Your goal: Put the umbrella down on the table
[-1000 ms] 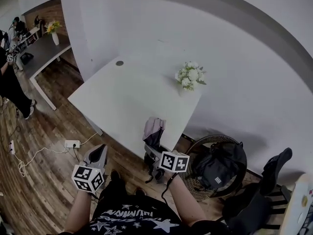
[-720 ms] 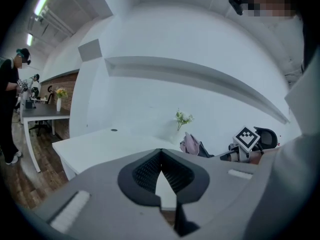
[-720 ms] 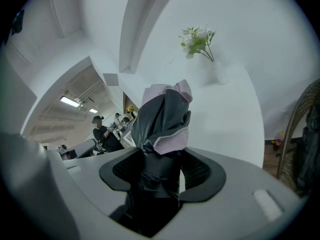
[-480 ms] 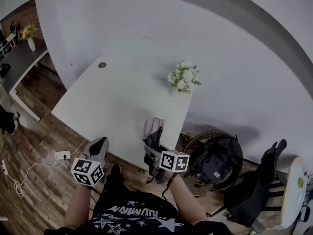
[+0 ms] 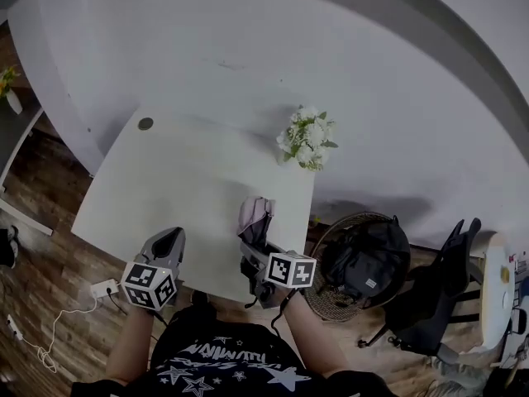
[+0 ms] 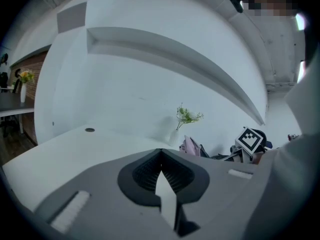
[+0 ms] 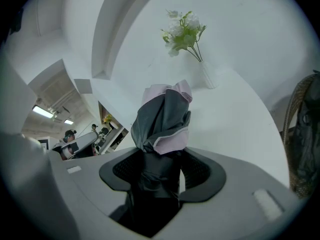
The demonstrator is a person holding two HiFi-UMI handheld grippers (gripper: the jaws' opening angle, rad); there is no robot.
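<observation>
A folded umbrella (image 5: pixel 256 222) (image 7: pixel 162 121) in grey and pink sticks up from my right gripper (image 5: pixel 258 256) (image 7: pixel 159 176), which is shut on its dark lower part. It hangs over the near right edge of the white table (image 5: pixel 173 197) (image 7: pixel 235 119). My left gripper (image 5: pixel 166 249) (image 6: pixel 161 176) is shut with nothing in it, at the table's near edge, left of the umbrella. In the left gripper view the umbrella (image 6: pixel 190 146) and the right gripper's marker cube (image 6: pixel 250 139) show to the right.
A vase of white flowers (image 5: pixel 307 137) (image 7: pixel 186 31) (image 6: pixel 186 118) stands at the table's far right corner. A round grommet (image 5: pixel 145 124) sits at the far left. A wicker basket holding a black bag (image 5: pixel 364 263) and a chair (image 5: pixel 438 304) stand right of the table.
I have stepped closer to the table; it now lies nearer beneath both grippers. The umbrella stays clamped in the right gripper, now over the table's near edge.
</observation>
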